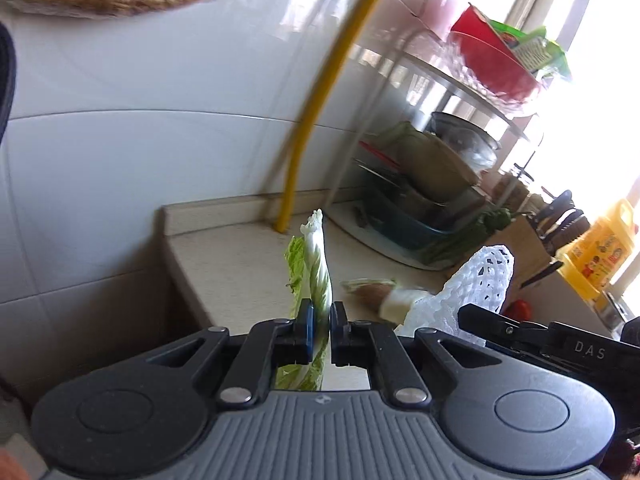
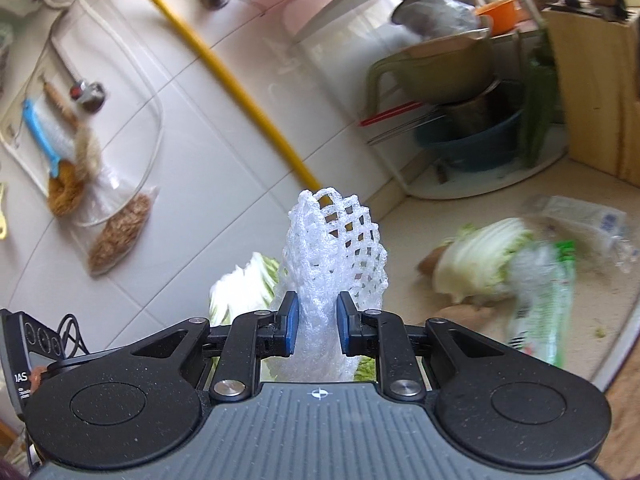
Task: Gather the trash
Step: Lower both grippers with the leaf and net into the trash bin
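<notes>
Left wrist: cabbage leaf (image 1: 316, 264) in tongs (image 1: 320, 322), beyond counter edge (image 1: 176, 256).

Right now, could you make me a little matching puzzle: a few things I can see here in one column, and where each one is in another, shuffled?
Things:
1. cabbage leaf
2. white foam net
3. yellow pipe
4. knife block

Places:
A. running up the tiled wall
B. clamped in the right gripper
C. standing on the counter
D. clamped in the left gripper

Pairs: 1-D, 2-B, 3-A, 4-C
</notes>
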`<state>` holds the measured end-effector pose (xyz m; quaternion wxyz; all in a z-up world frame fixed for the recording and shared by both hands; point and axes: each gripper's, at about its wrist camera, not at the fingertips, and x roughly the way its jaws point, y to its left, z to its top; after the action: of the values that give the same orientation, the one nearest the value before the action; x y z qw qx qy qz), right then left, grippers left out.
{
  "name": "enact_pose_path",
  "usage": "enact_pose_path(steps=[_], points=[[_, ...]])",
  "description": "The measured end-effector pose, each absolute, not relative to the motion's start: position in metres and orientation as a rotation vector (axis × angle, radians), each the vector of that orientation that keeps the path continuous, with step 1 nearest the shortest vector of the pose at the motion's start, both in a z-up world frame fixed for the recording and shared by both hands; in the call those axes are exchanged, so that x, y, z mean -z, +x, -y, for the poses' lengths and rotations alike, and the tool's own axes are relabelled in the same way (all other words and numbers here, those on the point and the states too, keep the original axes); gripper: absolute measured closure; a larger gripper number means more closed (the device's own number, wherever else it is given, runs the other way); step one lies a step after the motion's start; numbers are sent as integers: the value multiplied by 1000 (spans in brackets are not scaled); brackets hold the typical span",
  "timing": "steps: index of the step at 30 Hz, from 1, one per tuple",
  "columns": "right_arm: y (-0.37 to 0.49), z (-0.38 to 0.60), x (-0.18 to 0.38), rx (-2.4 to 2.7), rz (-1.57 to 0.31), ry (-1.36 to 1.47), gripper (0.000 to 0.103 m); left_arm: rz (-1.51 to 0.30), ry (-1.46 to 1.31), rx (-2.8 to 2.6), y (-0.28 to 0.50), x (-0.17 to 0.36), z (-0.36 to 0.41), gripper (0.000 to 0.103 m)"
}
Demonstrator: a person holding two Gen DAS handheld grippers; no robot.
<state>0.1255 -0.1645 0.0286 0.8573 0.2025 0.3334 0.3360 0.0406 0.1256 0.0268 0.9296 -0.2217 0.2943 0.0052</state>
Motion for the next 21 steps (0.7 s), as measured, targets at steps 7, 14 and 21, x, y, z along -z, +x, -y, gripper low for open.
enact_pose_path(steps=[7, 14, 21], points=[[115, 102, -23, -808, -748, 380, 77, -610, -459, -107, 11, -17, -165, 96], [101, 47, -13, -892, -803, 337, 77, -615, -432, -191, -10, -11, -189, 96], [94, 14, -7, -925, -842, 297, 77, -641, -409, -226, -22, 0, -200, 96]])
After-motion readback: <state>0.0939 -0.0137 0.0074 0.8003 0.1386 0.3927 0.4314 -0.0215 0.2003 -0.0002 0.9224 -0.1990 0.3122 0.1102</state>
